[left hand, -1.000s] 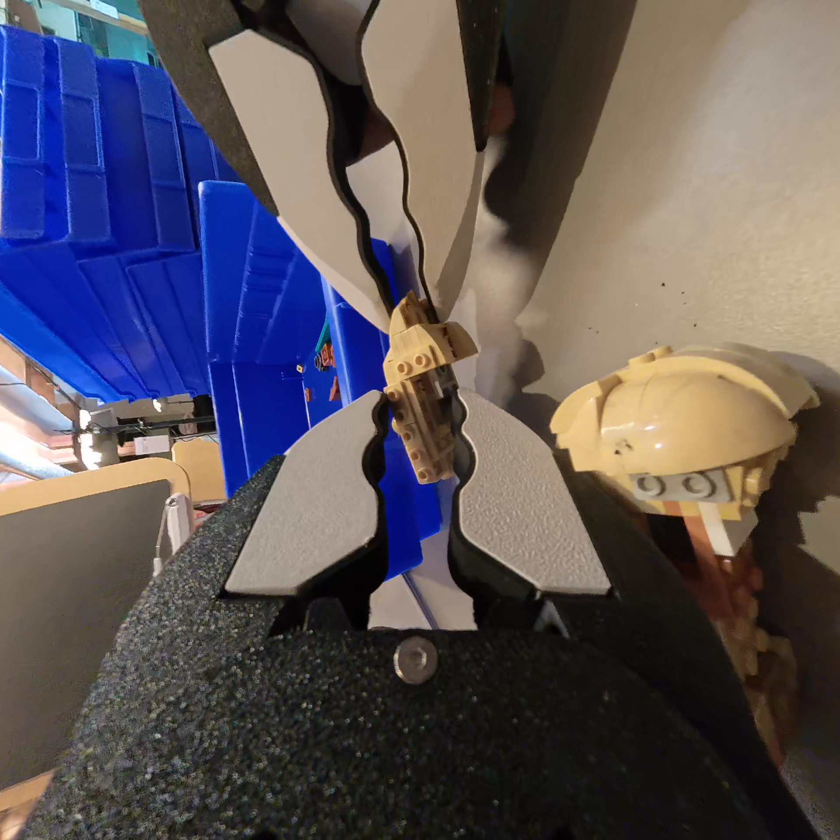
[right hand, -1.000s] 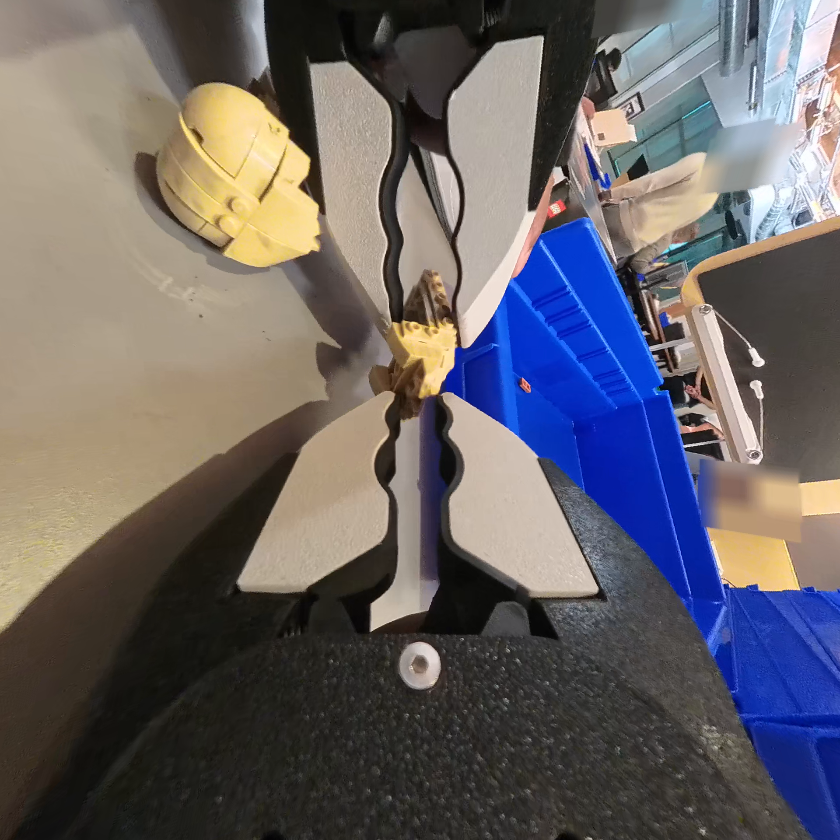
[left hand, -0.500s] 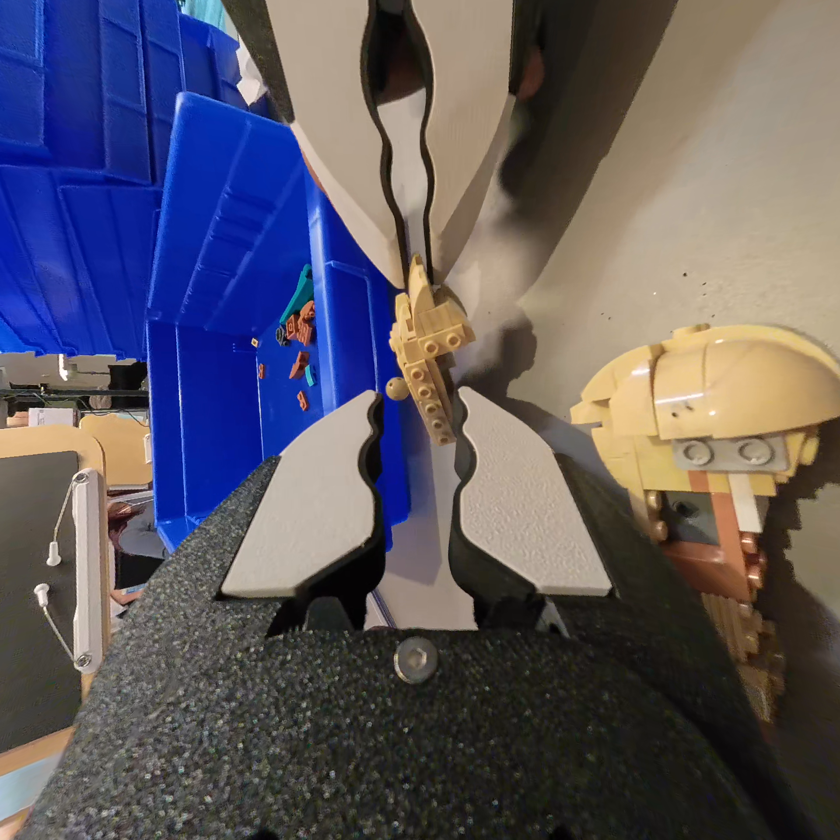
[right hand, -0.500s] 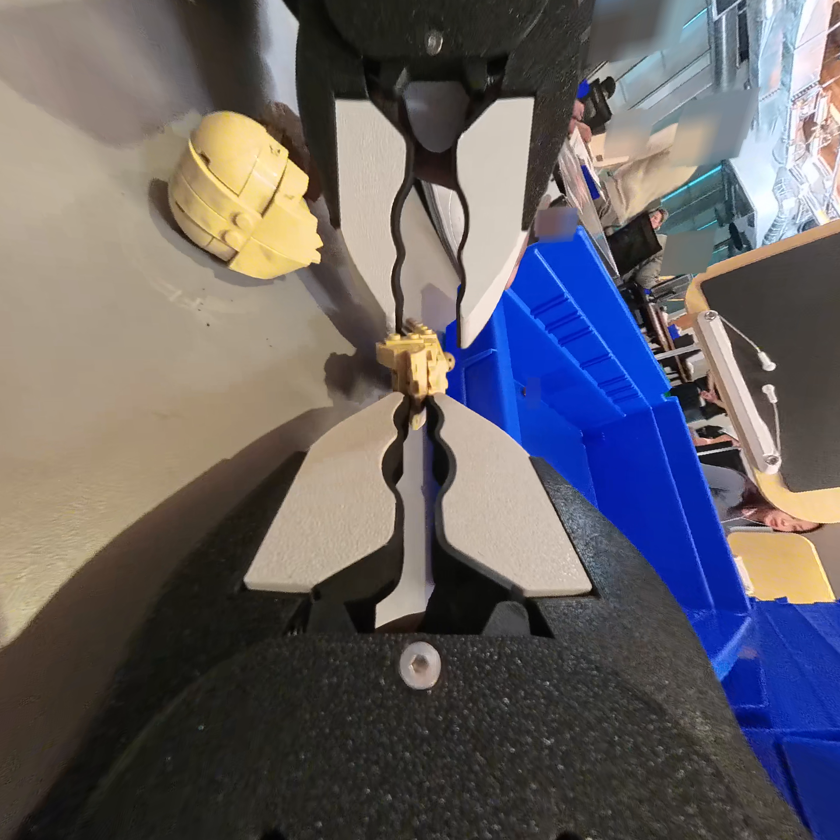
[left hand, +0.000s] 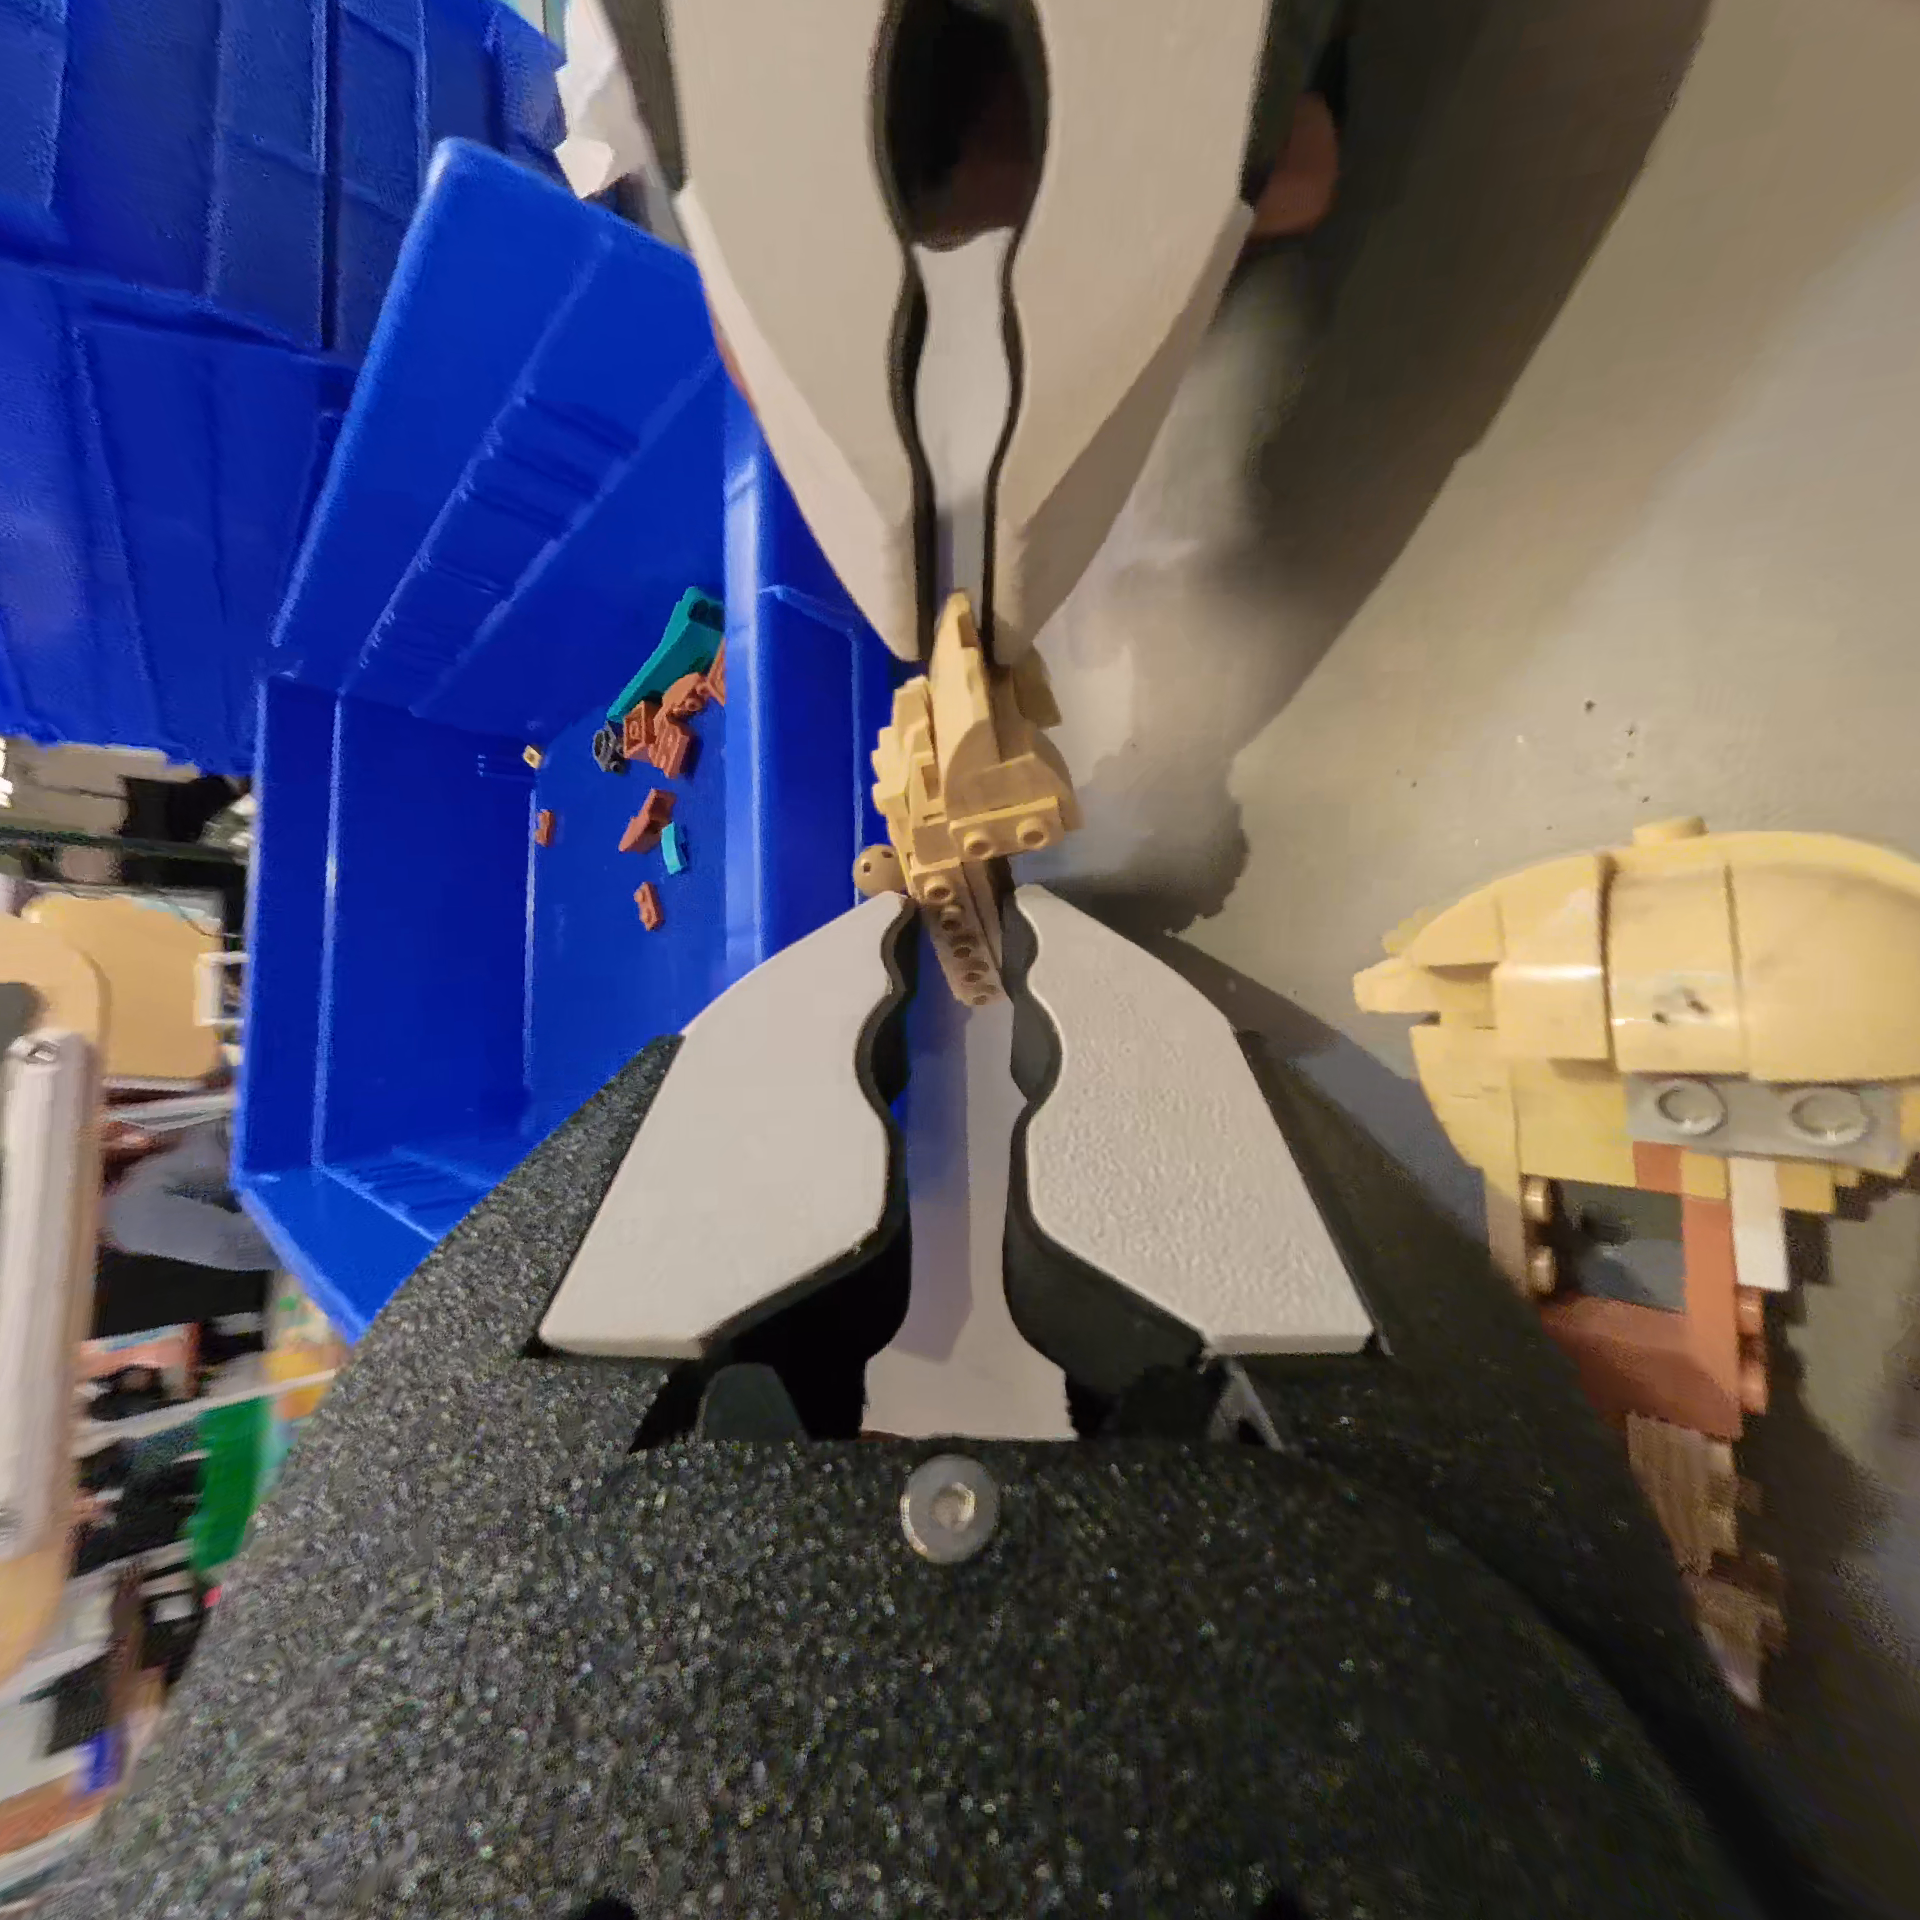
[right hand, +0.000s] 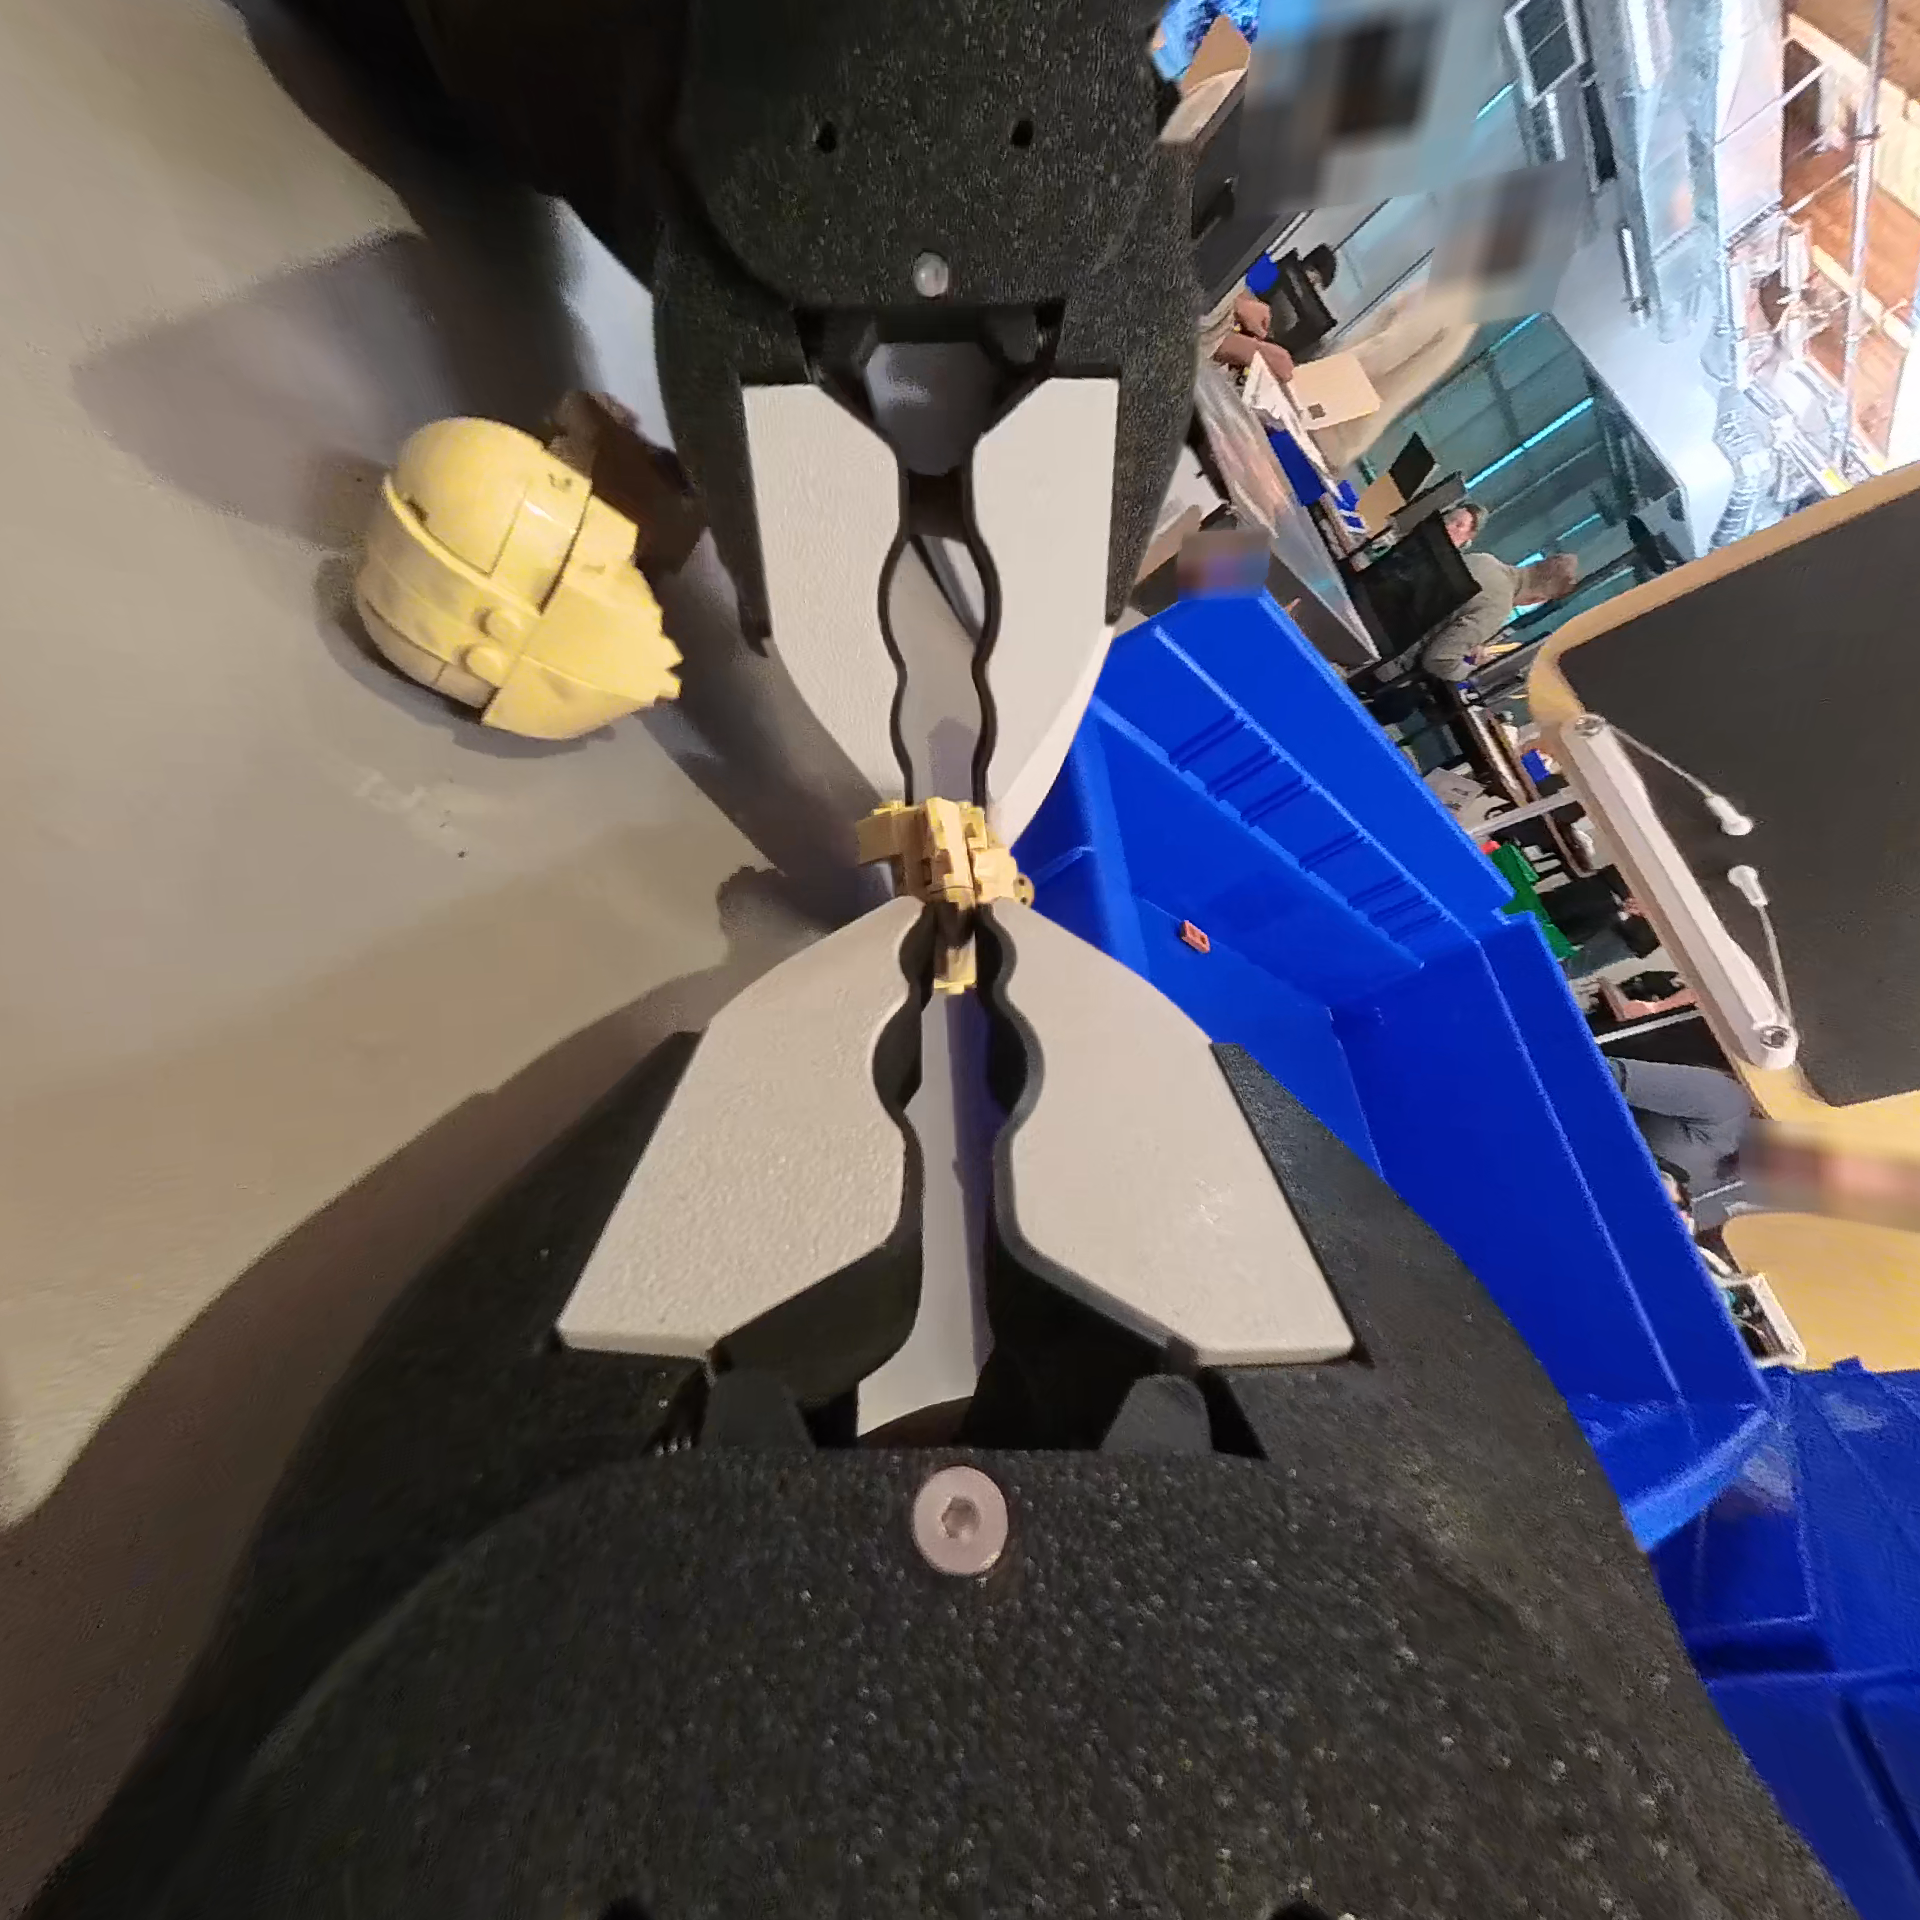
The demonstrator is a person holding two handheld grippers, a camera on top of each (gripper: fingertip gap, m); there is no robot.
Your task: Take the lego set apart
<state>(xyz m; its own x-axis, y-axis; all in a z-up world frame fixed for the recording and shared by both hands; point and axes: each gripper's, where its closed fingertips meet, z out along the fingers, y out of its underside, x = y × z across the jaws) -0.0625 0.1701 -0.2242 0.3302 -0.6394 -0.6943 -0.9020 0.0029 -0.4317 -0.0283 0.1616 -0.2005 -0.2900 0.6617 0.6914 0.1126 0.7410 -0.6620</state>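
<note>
The left gripper [left hand: 961,914] and the right gripper [right hand: 951,920] face each other tip to tip, both pinching one small tan toy-brick assembly [left hand: 966,769] that hangs between them above the grey tabletop [left hand: 1662,520]. The left pads clamp its studded tan strip; the right pads press on its opposite end. Beside the left gripper's right finger lies a larger domed tan and brown brick model [left hand: 1662,1039], well clear of the tips. Past its left finger stands an open blue plastic bin [left hand: 416,935] holding loose reddish-brown and teal bricks [left hand: 655,748]; more blue bins are stacked behind
</note>
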